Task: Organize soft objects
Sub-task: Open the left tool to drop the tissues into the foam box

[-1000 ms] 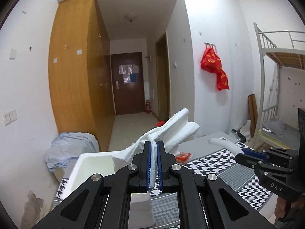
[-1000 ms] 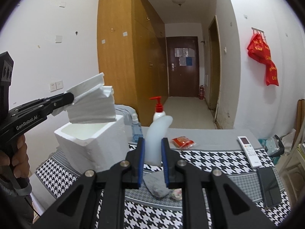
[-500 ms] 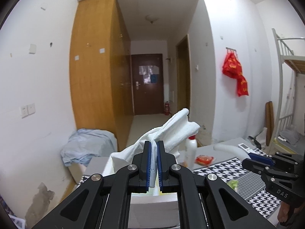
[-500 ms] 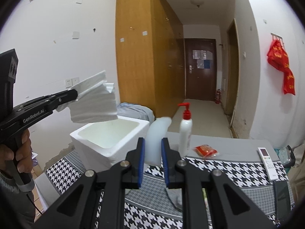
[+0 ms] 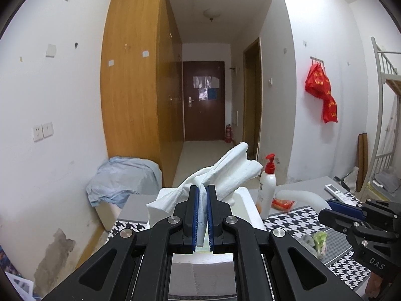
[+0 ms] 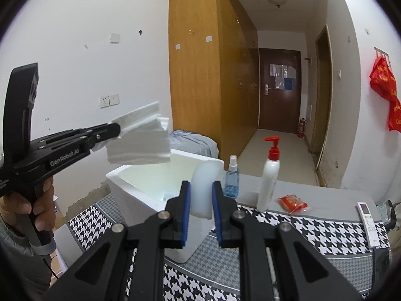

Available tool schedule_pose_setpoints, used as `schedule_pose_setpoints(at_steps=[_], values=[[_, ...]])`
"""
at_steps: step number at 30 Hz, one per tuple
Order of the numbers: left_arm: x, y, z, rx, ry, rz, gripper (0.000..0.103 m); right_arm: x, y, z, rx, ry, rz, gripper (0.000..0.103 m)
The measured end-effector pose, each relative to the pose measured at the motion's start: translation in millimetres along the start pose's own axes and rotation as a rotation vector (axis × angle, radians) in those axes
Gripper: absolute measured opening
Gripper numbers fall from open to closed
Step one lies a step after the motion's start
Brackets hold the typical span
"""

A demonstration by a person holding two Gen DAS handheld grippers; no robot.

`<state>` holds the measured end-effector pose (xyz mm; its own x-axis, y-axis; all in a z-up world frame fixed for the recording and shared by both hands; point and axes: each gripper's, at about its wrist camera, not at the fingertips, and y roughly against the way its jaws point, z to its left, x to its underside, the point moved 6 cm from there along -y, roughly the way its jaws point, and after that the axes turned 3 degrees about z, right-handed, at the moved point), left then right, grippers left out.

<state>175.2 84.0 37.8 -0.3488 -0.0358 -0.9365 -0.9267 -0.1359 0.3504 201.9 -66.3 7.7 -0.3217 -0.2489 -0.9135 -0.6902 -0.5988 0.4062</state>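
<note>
My left gripper (image 5: 203, 188) is shut on a folded white cloth (image 5: 225, 170) and holds it in the air above a white foam box (image 5: 246, 209). The right wrist view shows the same cloth (image 6: 140, 138) over the open box (image 6: 150, 178), held by the left gripper (image 6: 116, 129). My right gripper (image 6: 201, 188) is shut on a pale, translucent white soft piece (image 6: 201, 190) that curves over, just right of the box. It also shows in the left wrist view (image 5: 300, 197), where the right gripper (image 5: 328, 207) is at the right.
On the houndstooth tablecloth (image 6: 313, 228) stand a white pump bottle with a red top (image 6: 269, 175) and a small blue spray bottle (image 6: 231, 179). A red packet (image 6: 292, 203) and a remote (image 6: 367, 217) lie to the right. A small green and grey lump (image 5: 317, 240) lies near the right gripper.
Both grippers have moved left toward the foam box. The cloth now hangs over the box opening, and the right gripper's soft piece has come up beside the box.
</note>
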Motion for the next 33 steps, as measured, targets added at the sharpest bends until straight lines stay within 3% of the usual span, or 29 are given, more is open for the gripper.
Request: schedule_pose_setpoints(at_steps=[11,14,16,18,24,33], values=[[13,-40,3,0.038,0.003,0.082,0.008,0,-7,6,0.013,0.008,0.013,0.021],[19,-51,7,0.050,0.013,0.118,0.030,-1,-9,5,0.027,0.010,0.017,0.021],[21,-54,13,0.037,0.030,0.119,0.064,-1,-11,5,0.028,0.007,0.020,0.021],[21,-53,18,0.017,0.041,0.112,0.081,-1,-13,8,0.028,0.007,0.025,0.021],[21,-44,30,-0.004,0.054,0.085,0.097,-3,-21,13,0.025,0.014,0.034,0.021],[22,-20,49,-0.057,0.054,0.039,0.102,-11,-28,24,0.018,0.038,0.031,0.021]])
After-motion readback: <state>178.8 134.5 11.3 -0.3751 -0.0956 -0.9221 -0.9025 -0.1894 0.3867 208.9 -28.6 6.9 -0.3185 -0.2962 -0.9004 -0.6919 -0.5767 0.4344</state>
